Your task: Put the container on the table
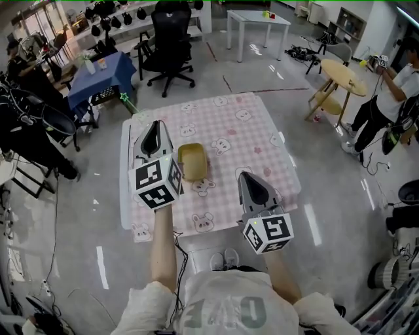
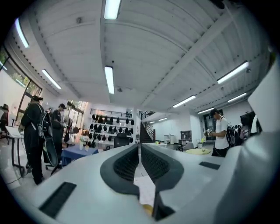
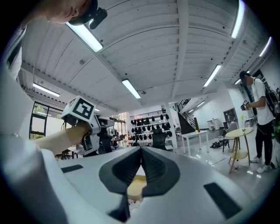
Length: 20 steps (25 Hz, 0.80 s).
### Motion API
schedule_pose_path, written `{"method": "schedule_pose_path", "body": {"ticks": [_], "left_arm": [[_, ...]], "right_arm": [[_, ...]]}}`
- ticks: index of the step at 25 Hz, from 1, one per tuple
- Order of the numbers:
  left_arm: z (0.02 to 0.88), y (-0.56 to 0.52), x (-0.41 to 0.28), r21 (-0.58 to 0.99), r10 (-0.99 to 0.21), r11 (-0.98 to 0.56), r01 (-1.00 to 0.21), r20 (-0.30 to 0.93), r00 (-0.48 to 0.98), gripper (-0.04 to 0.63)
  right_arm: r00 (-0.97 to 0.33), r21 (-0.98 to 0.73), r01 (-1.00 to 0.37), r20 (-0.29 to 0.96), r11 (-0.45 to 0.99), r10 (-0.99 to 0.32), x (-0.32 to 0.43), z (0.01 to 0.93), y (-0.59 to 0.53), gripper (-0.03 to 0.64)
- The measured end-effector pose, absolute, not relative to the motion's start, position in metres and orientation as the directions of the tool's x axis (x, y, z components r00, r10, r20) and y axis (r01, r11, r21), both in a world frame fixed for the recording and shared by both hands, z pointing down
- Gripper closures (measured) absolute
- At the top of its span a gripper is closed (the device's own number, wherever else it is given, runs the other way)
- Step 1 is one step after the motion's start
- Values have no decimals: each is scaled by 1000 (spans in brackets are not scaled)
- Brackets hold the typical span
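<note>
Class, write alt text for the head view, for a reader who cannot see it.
Seen from above, an open yellow container sits on a table with a pink checked cloth, between the left hand-held gripper and the right hand-held gripper that a person holds out. Chairs, other tables and people surround it on a grey floor.

Container (image 1: 193,161) on table (image 1: 255,127), chair (image 1: 169,39) behind — beyond it
</note>
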<state>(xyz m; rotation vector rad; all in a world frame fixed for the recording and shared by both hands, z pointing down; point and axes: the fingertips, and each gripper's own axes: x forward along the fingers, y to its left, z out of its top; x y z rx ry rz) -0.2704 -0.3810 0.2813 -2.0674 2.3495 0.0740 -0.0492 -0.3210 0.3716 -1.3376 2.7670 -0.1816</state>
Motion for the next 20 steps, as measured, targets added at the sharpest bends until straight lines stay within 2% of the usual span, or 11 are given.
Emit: {"method": "schedule_pose_path", "body": {"ticks": [7,15,20], "left_arm": [[273,-312,-232,-74,-987,108,-991,-129,-98,563],[298,-269,-211,-62,-979,97,-993,-185,-84,566],[331,-252,-209,-41,-979,116,-992,-173,-108,566]], "right_arm": [[-653,-122,-749,-32,651,-757,-68,365,-319,588],[-674,-113,-732,-28,672,-739,-80,364,-311,588],[-679,-110,-728,-22,677,-734,-79,369,-303,588]]}}
